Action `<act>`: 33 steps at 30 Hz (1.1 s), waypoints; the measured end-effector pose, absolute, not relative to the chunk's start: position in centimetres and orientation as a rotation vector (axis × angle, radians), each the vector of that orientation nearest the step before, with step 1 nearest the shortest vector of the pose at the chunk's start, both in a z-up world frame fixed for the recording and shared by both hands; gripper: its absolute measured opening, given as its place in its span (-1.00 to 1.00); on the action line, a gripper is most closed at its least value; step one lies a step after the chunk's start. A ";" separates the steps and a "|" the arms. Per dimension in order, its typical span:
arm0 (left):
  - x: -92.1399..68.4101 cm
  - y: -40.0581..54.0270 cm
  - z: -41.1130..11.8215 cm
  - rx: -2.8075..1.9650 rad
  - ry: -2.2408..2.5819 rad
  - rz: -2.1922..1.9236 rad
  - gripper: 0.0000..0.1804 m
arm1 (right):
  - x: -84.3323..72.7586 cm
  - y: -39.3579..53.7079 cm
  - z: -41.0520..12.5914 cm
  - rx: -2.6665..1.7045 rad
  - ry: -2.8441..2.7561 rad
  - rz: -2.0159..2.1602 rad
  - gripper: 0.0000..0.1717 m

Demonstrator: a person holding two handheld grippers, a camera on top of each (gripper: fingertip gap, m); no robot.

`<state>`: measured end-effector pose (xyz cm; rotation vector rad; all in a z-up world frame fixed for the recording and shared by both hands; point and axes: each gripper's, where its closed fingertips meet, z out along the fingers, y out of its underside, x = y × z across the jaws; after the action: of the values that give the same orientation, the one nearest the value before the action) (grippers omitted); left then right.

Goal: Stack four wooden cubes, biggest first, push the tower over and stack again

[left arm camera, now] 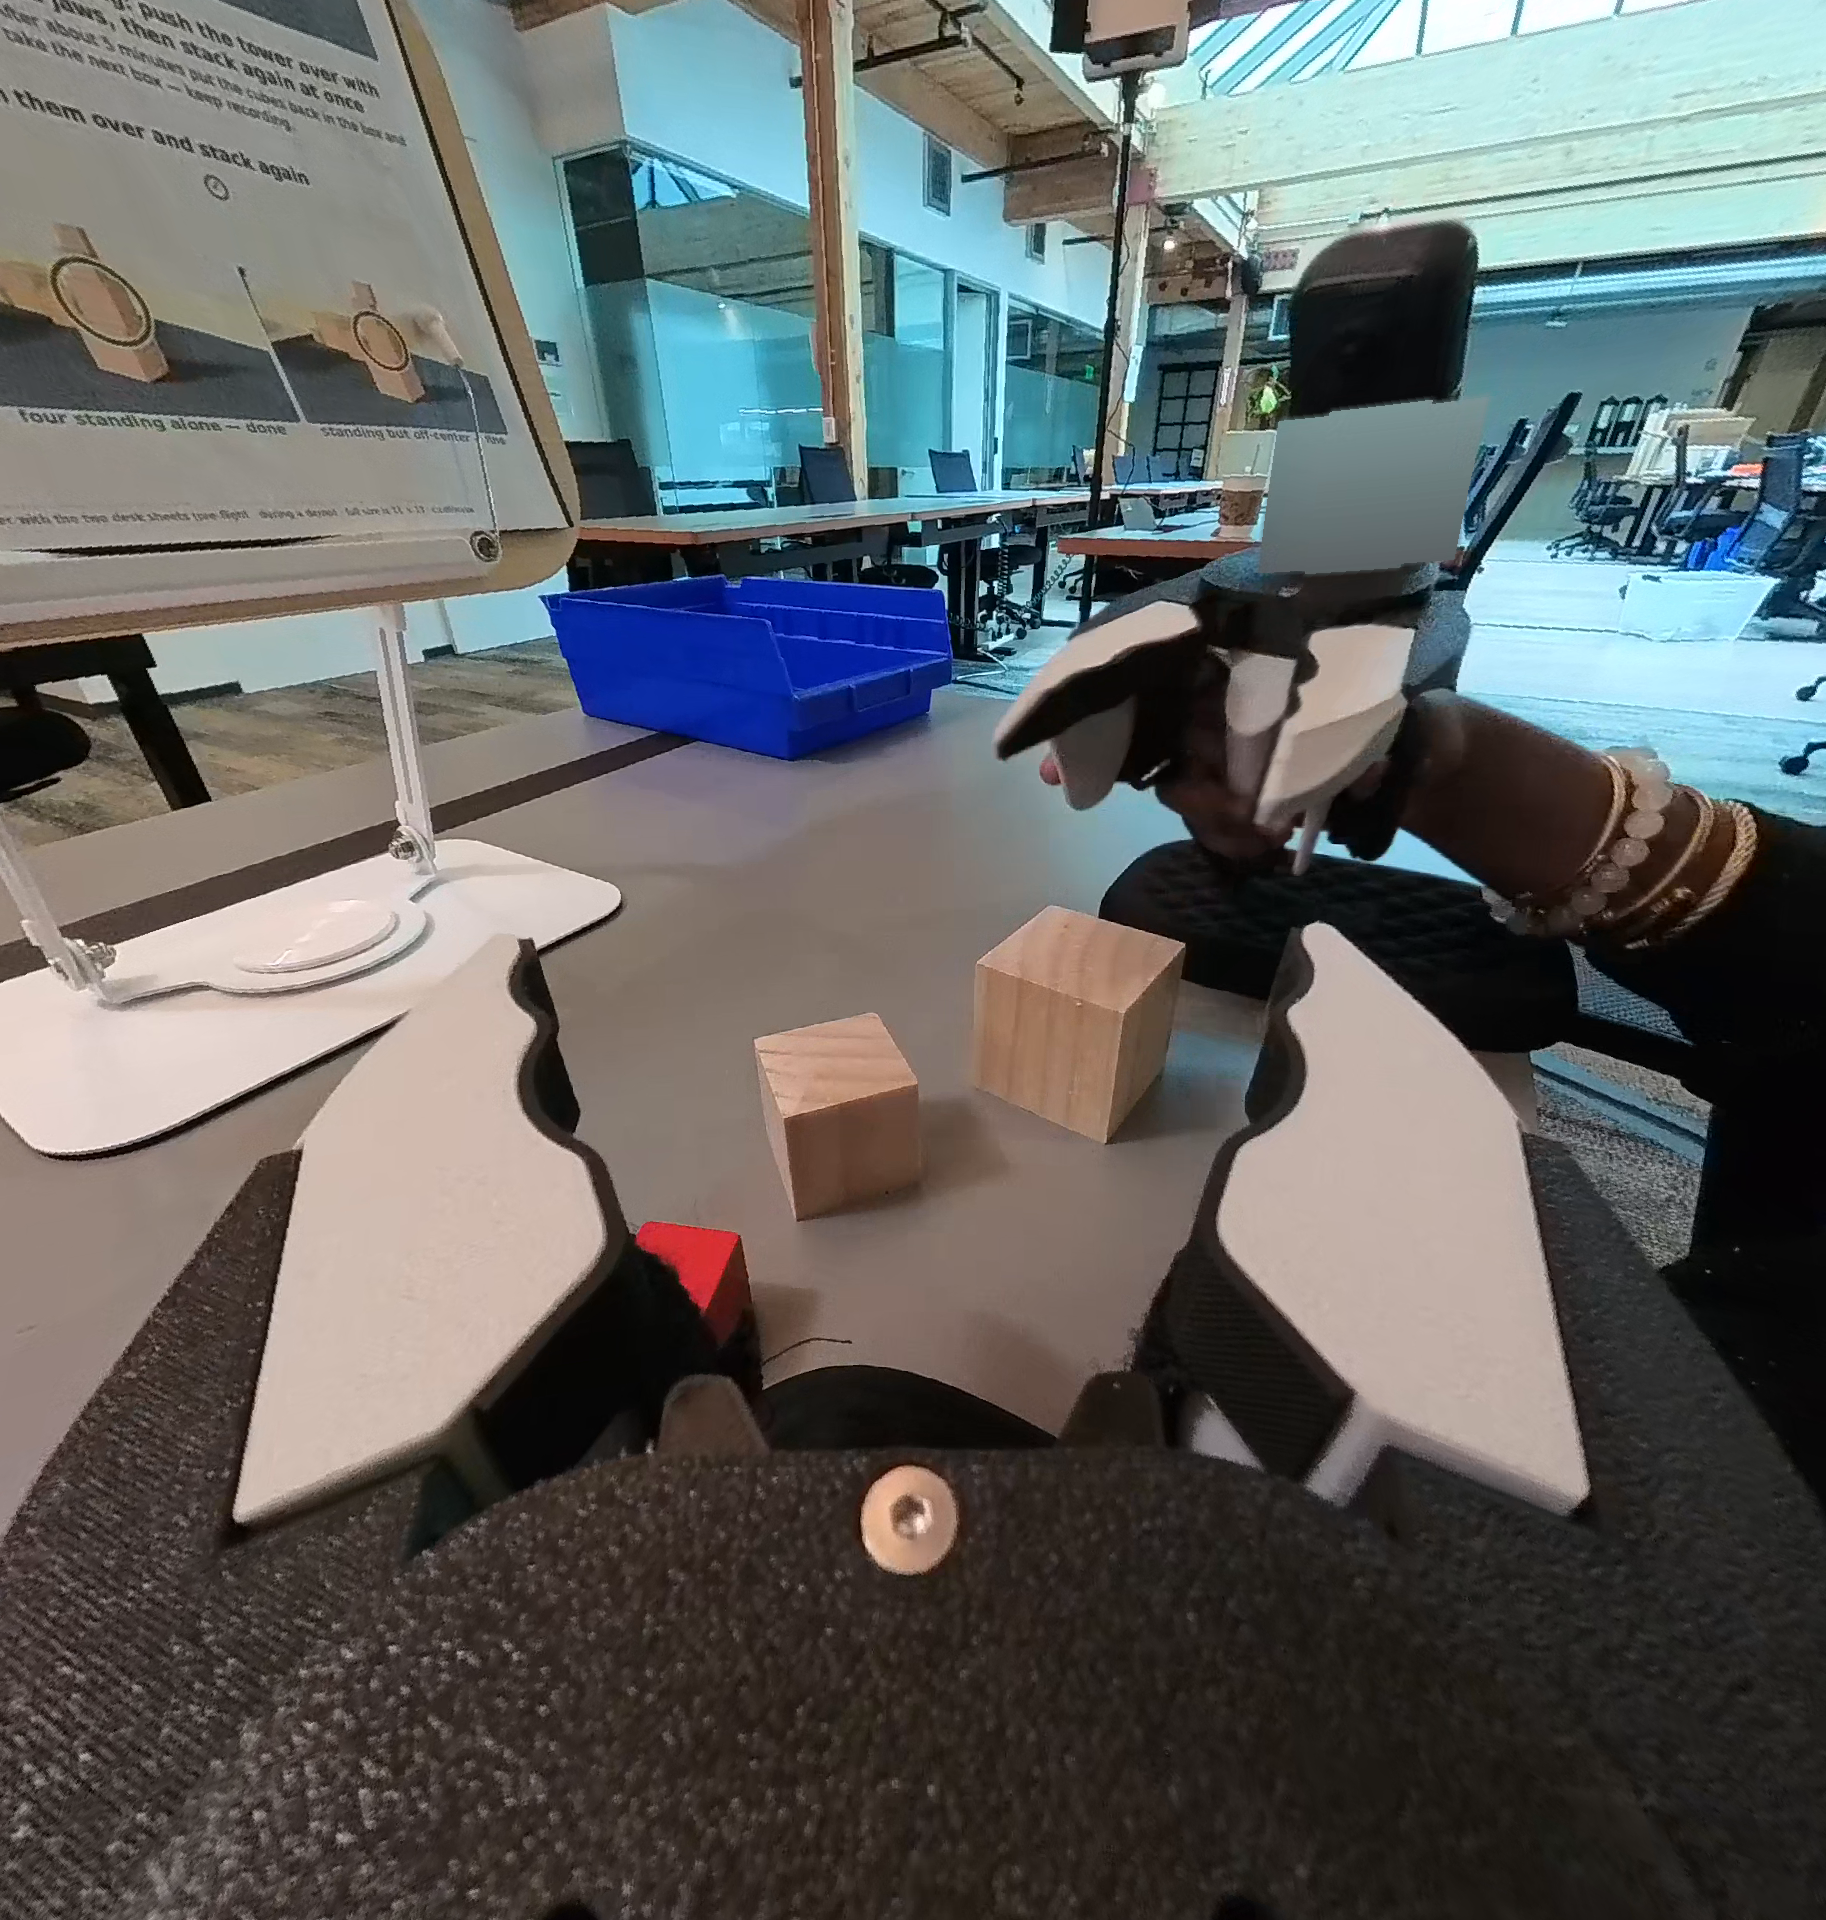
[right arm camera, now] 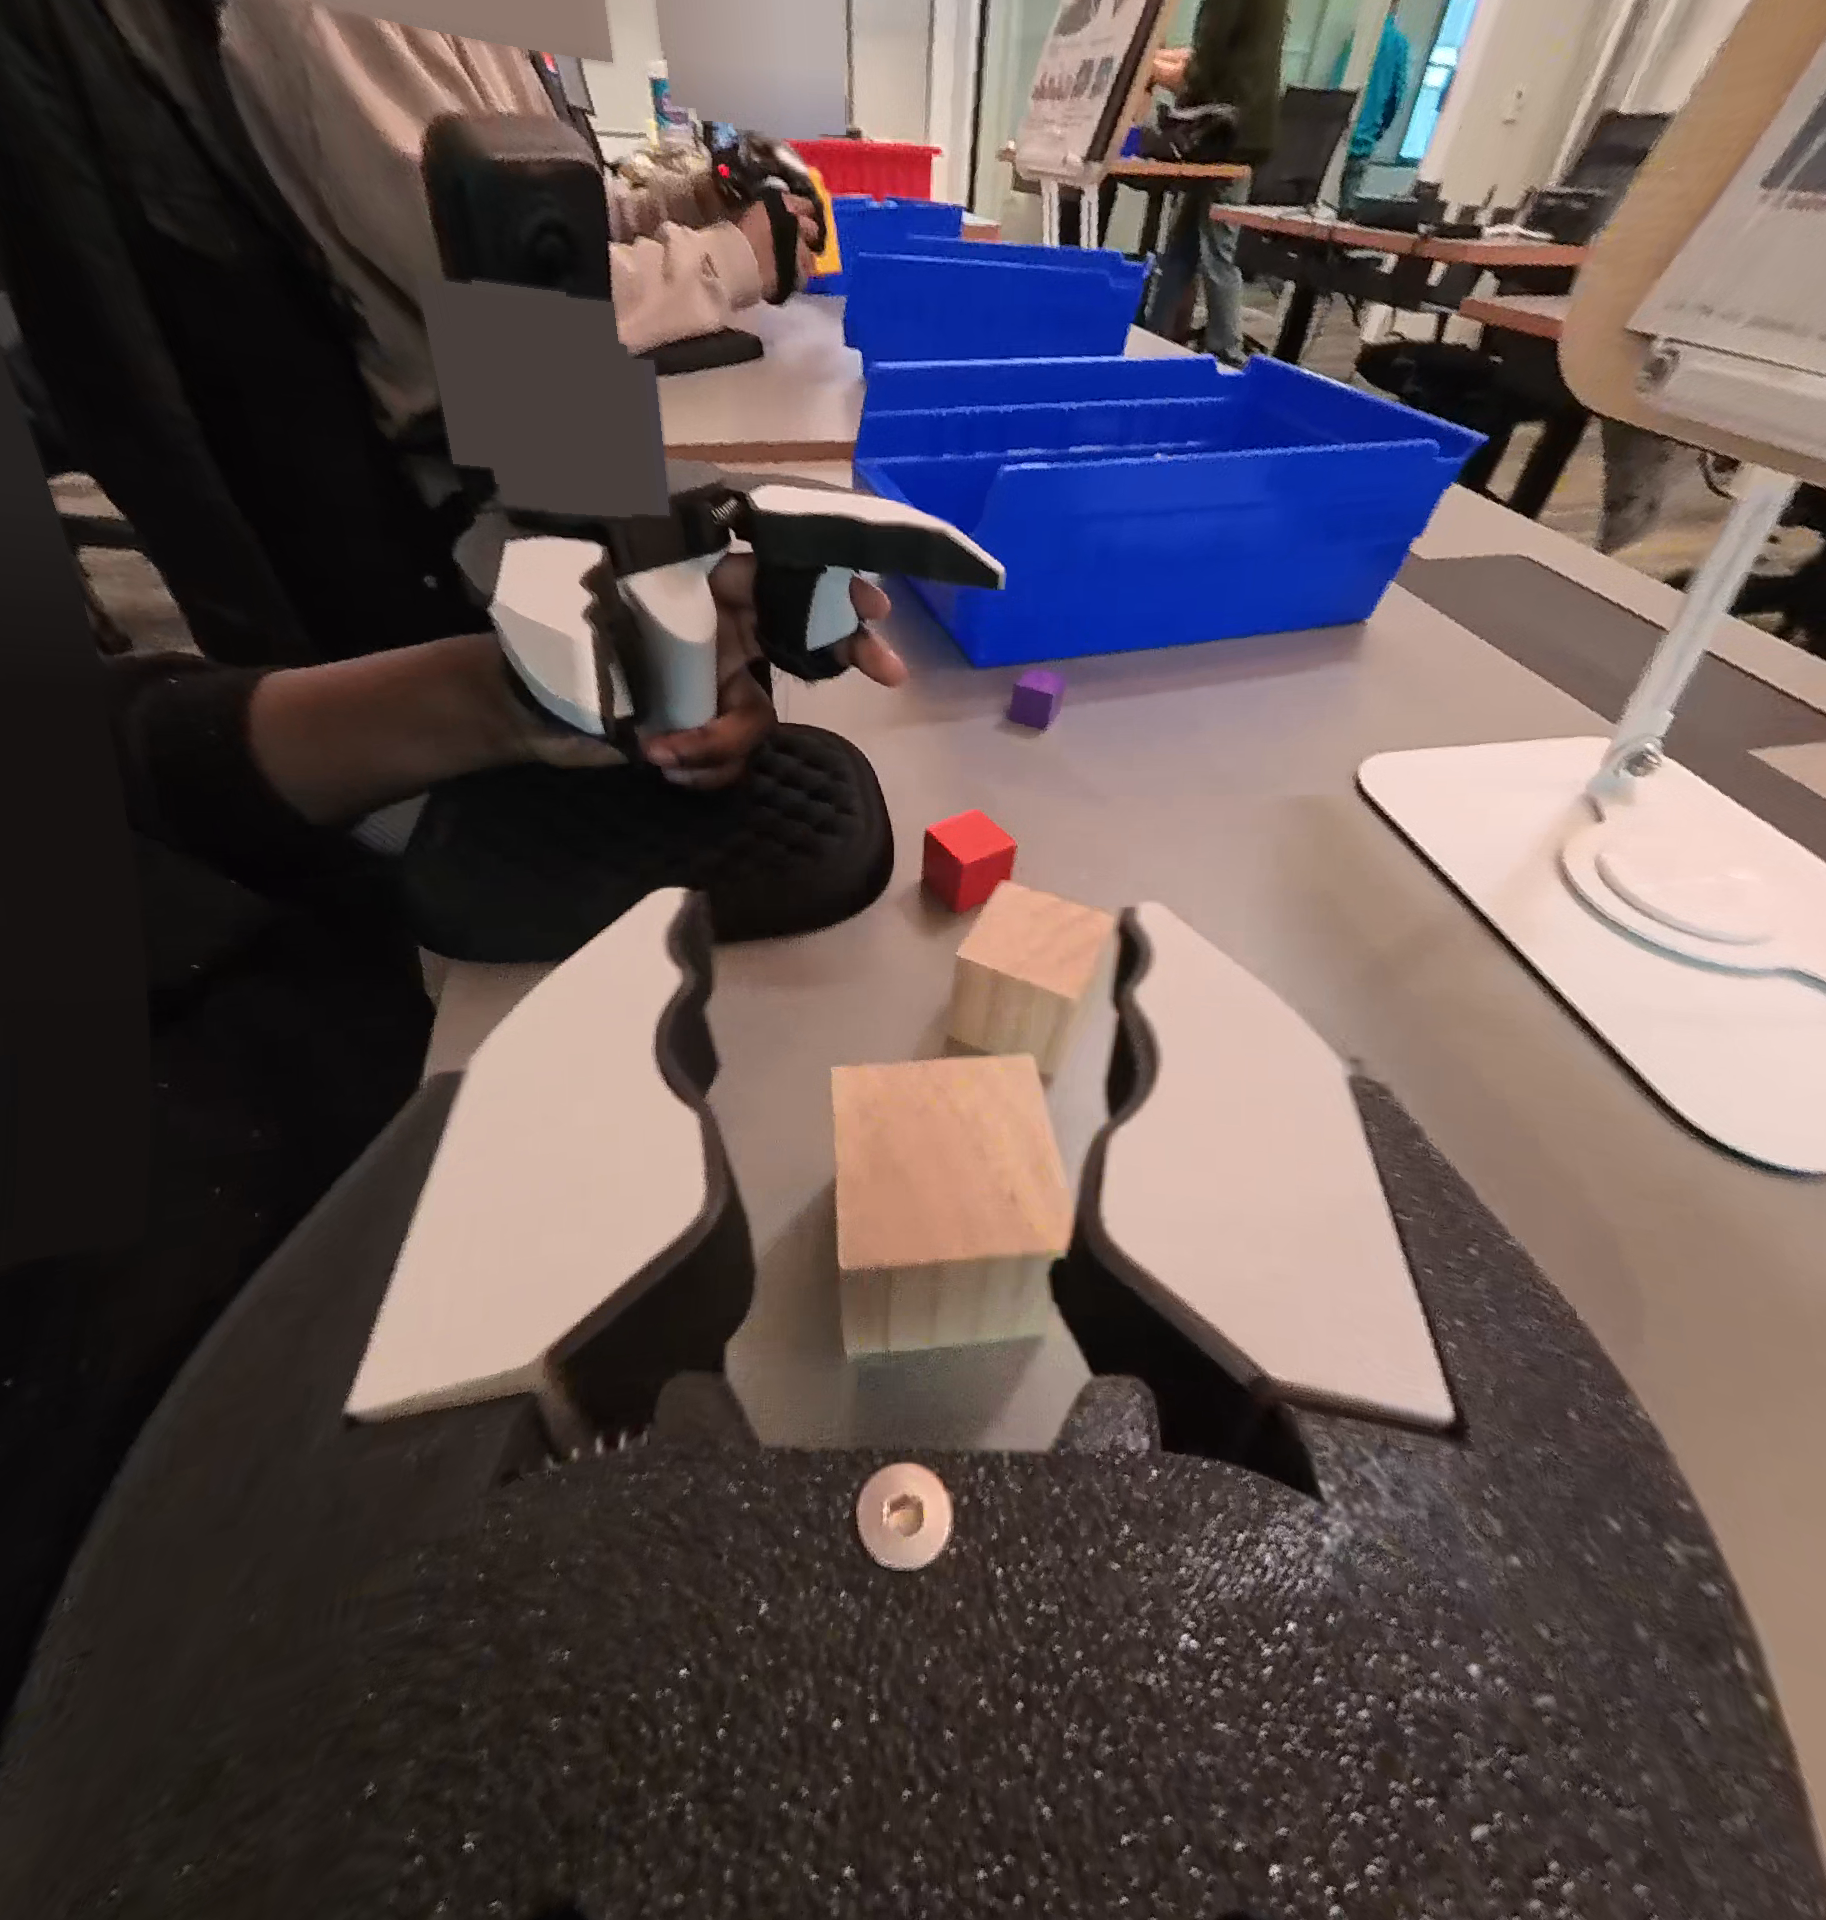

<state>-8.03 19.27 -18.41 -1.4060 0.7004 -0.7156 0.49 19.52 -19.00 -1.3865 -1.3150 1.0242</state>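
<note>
Left wrist view: the left gripper (left arm camera: pixel 914 1023) hangs wide open over the grey table (left arm camera: pixel 784 914), gripping nothing. The small pale wooden cube (left arm camera: pixel 838 1114) sits between its fingers, the larger pale wooden cube (left arm camera: pixel 1077 1020) just behind it.

Right wrist view: the right gripper (right arm camera: pixel 914 987) is open around the larger cube (right arm camera: pixel 945 1195), a clear gap on its left. The small red cube (right arm camera: pixel 966 858) lies beyond the small wooden cube (right arm camera: pixel 1028 982).

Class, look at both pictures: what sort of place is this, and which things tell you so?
Probably an open-plan office used as a workshop: rows of desks with office chairs, glass-walled rooms, and blue storage bins on a grey table.
</note>
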 end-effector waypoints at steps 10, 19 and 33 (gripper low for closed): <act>-8.1 19.2 -18.3 -1.400 0.692 -0.736 0.40 | 3.0 21.1 -20.3 -1.427 -1.308 0.957 0.32; -8.3 19.3 -18.2 -1.399 0.676 -0.746 0.38 | 6.2 22.5 -19.1 -1.486 -1.049 0.969 0.40; -4.2 17.4 -16.7 -1.510 1.052 -0.710 0.00 | 9.2 21.1 -19.5 -1.469 -0.776 0.775 0.41</act>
<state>-4.18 17.36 -16.65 -1.5096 1.0519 -0.7105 9.20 21.06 -19.48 -1.4691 -0.7763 0.7748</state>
